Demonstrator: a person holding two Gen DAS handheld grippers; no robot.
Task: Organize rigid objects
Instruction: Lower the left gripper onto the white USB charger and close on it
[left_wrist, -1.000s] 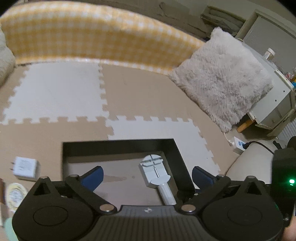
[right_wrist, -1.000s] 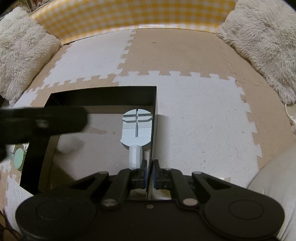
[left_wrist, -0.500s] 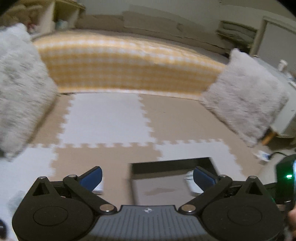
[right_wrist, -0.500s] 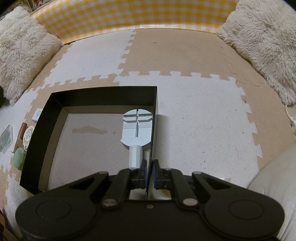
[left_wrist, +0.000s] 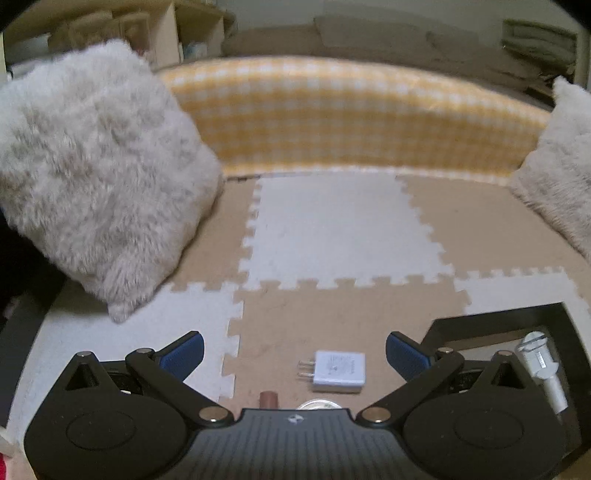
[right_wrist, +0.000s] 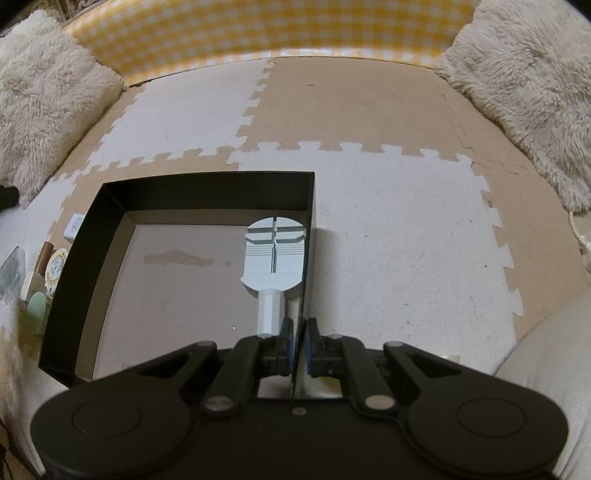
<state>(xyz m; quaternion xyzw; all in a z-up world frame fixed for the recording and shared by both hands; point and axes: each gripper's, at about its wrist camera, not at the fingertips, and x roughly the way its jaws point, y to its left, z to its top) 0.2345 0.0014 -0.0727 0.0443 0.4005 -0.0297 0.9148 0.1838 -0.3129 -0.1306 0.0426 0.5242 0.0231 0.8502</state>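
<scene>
Because the small white plastic wall charger with two metal prongs (left_wrist: 339, 372) looks light, rigid and smooth, I would pinch its flat sides. It lies on the foam floor mat (left_wrist: 332, 229), at twelve o'clock between the left gripper (left_wrist: 294, 354)'s wide fingers, while the right gripper (right_wrist: 298, 345)'s fingers clamp the black open box (right_wrist: 207, 192)'s right wall.

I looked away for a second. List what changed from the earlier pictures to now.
The left gripper, jaws open and empty, swung left off the black box; the white charger now lies between its fingers on the mat. The right gripper stayed shut on the box's right wall. The white tool remains in the box.
</scene>
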